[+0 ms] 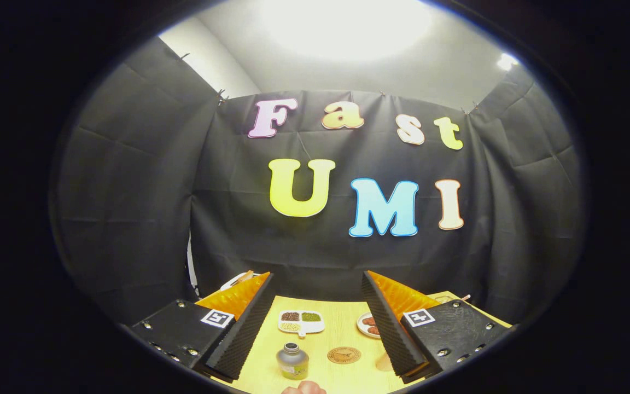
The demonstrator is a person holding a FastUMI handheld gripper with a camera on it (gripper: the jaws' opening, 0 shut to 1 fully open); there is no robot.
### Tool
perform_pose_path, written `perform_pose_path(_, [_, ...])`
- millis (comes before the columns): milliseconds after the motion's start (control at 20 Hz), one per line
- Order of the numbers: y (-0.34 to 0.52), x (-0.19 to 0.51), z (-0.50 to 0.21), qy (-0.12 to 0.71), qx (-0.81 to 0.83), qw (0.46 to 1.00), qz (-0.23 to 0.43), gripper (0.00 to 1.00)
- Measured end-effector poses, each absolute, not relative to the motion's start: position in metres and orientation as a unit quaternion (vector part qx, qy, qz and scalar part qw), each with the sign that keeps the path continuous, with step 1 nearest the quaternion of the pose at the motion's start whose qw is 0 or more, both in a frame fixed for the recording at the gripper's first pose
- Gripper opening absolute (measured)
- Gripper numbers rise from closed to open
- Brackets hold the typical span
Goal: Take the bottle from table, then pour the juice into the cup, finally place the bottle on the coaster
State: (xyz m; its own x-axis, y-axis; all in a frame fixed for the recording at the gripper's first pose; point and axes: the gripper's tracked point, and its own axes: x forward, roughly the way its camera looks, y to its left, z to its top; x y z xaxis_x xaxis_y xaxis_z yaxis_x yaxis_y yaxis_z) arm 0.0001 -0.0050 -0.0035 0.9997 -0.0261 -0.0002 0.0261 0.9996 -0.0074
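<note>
Between the spread fingers of the tool (315, 323), which grip nothing, the grey bottle (292, 360) stands upright near the bench's (337, 328) front edge. Just beside it to the right lies the round coaster (344, 355). Farther back sit a divided white dish (301, 321) of grains and a small plate (368, 324), partly hidden by the right finger.

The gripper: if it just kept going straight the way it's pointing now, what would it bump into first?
Probably the black cloth wall. The gripper is open and aimed well above the table, so the bottle, coaster and divided dish lie below its line. Depth is hard to judge here.
</note>
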Motion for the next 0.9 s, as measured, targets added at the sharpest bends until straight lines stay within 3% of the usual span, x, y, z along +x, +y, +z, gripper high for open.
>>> perform_pose_path(900, [-0.010,-0.001,-0.008,-0.002,-0.004,1.000,-0.025,0.97])
